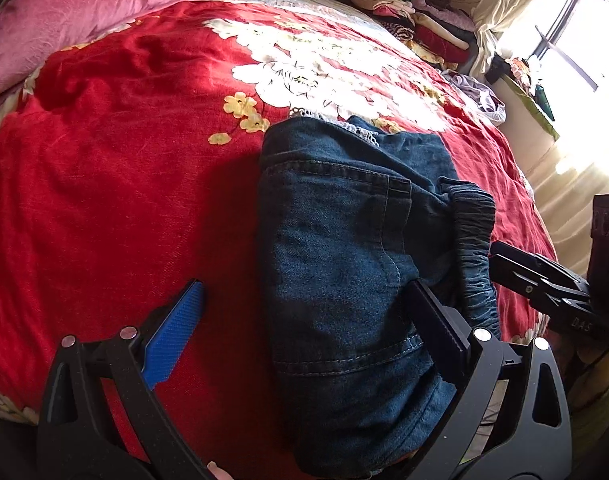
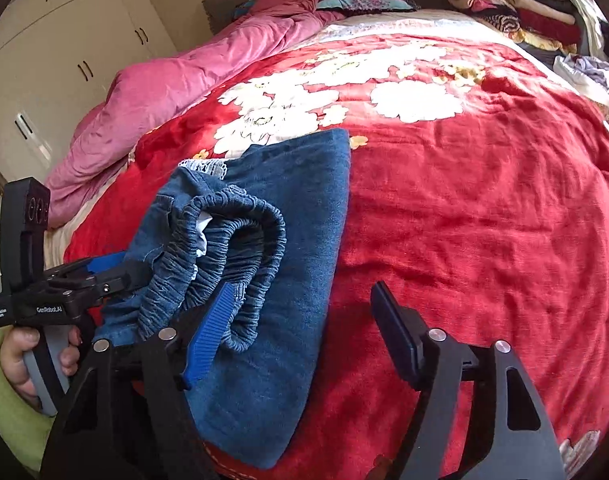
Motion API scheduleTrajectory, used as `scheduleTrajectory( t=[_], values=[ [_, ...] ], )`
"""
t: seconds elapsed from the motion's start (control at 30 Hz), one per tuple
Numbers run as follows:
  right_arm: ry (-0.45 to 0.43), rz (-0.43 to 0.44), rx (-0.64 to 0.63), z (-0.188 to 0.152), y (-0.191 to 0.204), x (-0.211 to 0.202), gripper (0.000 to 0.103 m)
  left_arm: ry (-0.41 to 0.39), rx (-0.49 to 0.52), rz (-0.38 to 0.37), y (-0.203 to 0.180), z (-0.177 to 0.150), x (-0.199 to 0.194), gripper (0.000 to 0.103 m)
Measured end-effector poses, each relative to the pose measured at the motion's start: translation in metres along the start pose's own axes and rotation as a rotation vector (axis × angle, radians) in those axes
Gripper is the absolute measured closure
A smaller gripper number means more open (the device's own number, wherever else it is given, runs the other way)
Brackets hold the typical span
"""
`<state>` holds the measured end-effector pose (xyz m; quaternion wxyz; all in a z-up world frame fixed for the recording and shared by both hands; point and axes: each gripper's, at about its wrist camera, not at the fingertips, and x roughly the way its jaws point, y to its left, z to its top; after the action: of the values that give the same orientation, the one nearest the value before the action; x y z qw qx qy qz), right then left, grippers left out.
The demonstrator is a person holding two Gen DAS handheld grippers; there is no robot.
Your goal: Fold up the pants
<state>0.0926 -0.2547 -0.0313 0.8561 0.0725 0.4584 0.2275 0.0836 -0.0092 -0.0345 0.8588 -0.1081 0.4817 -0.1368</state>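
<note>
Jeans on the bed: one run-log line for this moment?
jeans: folded on red blanket | left hand-held gripper: open | right hand-held gripper: open, over elastic waistband

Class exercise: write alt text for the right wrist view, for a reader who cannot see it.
Folded blue denim pants, elastic waistband on top, lie on a red floral blanket. The open right hand-held gripper hangs over their near edge, nothing pinched. A pink quilt lies behind.

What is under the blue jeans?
The red flowered blanket lies under the folded jeans. A bit of white lace peeks out at their far end; the rest underneath is hidden.
</note>
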Motion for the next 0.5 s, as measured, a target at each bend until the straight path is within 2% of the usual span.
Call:
scheduleTrajectory(
  t=[0.1,0.33,0.4,0.47,0.5],
  values=[
    [0.025,0.083,0.048,0.001,-0.007,0.013,0.052,0.012,0.016,-0.005,-0.001,0.000,0.007,0.012],
    [0.032,0.144,0.049,0.010,-0.006,0.033,0.053,0.013,0.016,-0.019,-0.004,0.009,0.017,0.017],
    [0.029,0.153,0.044,0.011,-0.006,0.035,0.053,0.012,0.021,-0.022,-0.006,0.010,0.019,0.026],
    [0.022,0.161,0.029,0.011,-0.004,0.035,0.058,0.009,0.014,-0.054,-0.009,0.012,0.018,0.043],
    [0.017,0.164,0.023,0.011,-0.003,0.034,0.060,0.007,0.010,-0.061,-0.011,0.012,0.018,0.045]
  ],
)
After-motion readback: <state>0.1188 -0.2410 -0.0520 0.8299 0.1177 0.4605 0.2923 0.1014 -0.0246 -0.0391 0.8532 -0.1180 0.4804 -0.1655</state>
